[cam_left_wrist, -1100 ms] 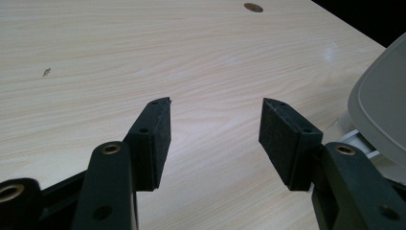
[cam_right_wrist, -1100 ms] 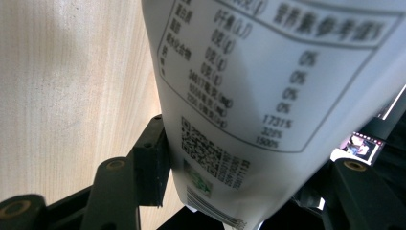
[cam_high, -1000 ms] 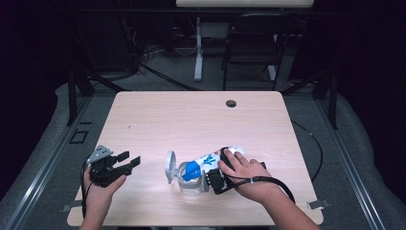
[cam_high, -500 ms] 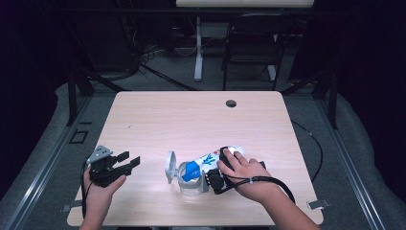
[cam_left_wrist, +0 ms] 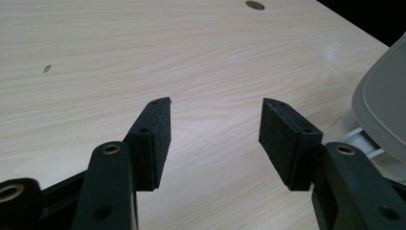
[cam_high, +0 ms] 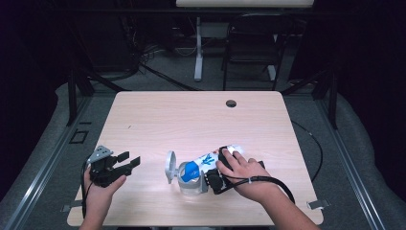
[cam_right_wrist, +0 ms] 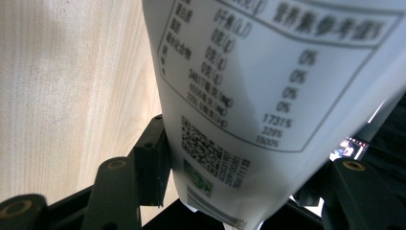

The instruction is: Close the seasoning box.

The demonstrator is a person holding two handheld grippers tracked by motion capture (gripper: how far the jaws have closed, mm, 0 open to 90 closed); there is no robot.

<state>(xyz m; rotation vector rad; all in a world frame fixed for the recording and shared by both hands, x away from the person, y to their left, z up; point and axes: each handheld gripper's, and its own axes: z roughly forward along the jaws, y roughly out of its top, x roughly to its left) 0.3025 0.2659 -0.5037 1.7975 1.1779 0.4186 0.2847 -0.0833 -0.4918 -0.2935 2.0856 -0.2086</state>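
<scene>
Left tongs point(cam_high: 125, 163) were held apart over bare surface point(cam_high: 191, 120) near its 8 o'clock edge. At 5 o'clock, right tongs point(cam_high: 207, 178) were clamped on the white pouch point(cam_high: 210, 159), well clear of the edges.

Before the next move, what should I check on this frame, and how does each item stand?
1. Right tool clamped on the white container: ok, jaws on both sides.
2. Left tool open, nothing between the jaws: ok.
3. Container lid flipped open: ok.
4. Contents inside the container: cannot tell.
5. Table ahead bare enough for setting down: ok.
</scene>
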